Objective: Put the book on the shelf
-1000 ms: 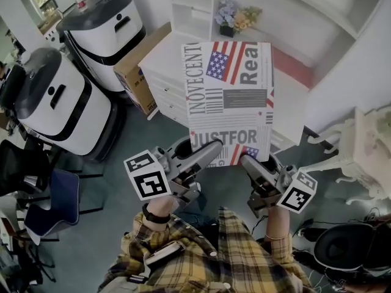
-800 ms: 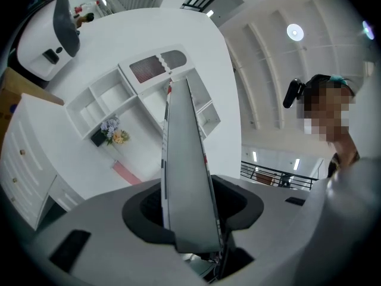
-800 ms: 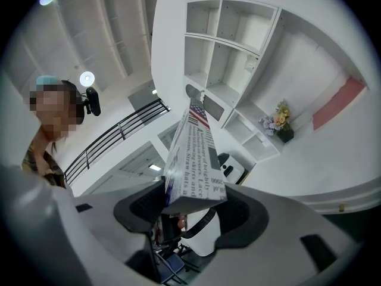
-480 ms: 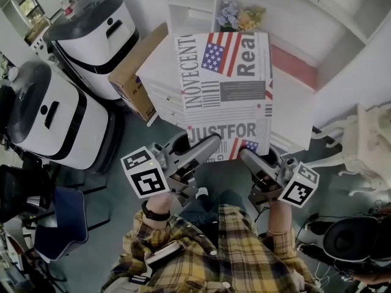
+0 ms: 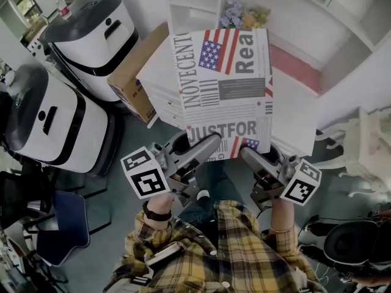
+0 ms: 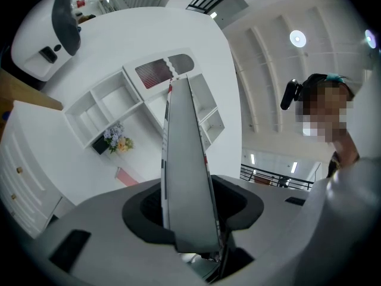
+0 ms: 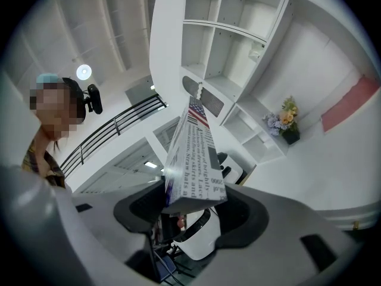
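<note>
The book (image 5: 226,90) is large and flat, with newspaper print and a flag on its cover. It is held up over a white cabinet, its cover facing the head camera. My left gripper (image 5: 204,148) is shut on its near left corner and my right gripper (image 5: 250,157) on its near right corner. In the left gripper view the book's edge (image 6: 187,177) rises from between the jaws of the left gripper (image 6: 190,219). The right gripper view shows the printed book (image 7: 193,171) clamped in the right gripper (image 7: 190,210). The white shelf (image 5: 195,5) (image 6: 119,100) (image 7: 232,46) stands ahead on the wall.
A white cabinet with drawers (image 5: 162,99) sits under the book, with a flower pot (image 5: 241,17) behind it. A cardboard box (image 5: 131,72) and two white rounded machines (image 5: 85,35) (image 5: 49,115) stand at the left. An ornate white table (image 5: 366,157) is at the right, a blue chair (image 5: 61,224) lower left.
The book and both grippers have been carried a little closer to the cabinet and shelf. Both grips are the same.
</note>
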A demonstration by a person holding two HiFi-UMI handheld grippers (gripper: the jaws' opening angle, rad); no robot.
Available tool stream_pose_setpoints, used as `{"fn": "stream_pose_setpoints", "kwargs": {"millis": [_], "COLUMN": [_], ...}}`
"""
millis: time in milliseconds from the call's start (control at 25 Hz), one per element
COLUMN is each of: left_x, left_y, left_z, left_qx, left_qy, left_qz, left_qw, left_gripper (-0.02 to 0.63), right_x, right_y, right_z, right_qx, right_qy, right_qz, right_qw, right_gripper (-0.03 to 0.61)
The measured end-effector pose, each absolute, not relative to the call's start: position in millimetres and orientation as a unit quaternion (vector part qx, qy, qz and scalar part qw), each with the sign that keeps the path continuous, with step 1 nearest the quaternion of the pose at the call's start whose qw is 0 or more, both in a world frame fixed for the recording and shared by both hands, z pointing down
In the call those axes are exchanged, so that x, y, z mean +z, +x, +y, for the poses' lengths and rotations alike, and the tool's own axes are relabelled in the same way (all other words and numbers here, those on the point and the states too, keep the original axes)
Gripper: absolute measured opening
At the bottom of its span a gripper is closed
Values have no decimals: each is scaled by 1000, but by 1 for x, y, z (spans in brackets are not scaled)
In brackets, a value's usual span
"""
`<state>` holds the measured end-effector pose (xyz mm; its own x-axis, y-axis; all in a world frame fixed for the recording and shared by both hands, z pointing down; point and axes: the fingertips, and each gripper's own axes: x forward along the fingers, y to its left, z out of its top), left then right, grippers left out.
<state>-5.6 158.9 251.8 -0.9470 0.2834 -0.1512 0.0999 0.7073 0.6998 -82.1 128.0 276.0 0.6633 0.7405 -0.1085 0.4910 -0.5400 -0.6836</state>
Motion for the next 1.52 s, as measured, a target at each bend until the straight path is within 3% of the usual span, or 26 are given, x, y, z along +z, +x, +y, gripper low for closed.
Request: {"fn": "stream_pose_setpoints", "kwargs": {"millis": [120, 280, 440, 800, 1280, 1520], "left_x": [248, 245, 245, 244, 247, 248], "left_y": [-9, -1, -6, -6, -3, -5], "left_z": [162, 150, 155, 152, 160, 155], "left_qx": [362, 405, 389, 395, 357, 379], "left_qy": [110, 132, 127, 153, 103, 124], "left_qz": [918, 901, 907, 902, 923, 912], "left_qw": [117, 81, 100, 90, 99, 98], "left_gripper": [193, 193, 193, 195, 196, 195], "right_x": [274, 272, 271, 272, 274, 273], "right_y": [-85, -76, -82, -81, -77, -80], "right_z": [131, 117, 125, 123, 129, 125], "right_qx": [205, 215, 206, 208, 219, 208], "right_qy": [-854, -830, -842, -841, -851, -849], "right_qz": [-355, -352, -351, -331, -360, -350], "right_qw": [320, 376, 355, 375, 313, 337], "right_gripper": [259, 259, 259, 259, 259, 259]}}
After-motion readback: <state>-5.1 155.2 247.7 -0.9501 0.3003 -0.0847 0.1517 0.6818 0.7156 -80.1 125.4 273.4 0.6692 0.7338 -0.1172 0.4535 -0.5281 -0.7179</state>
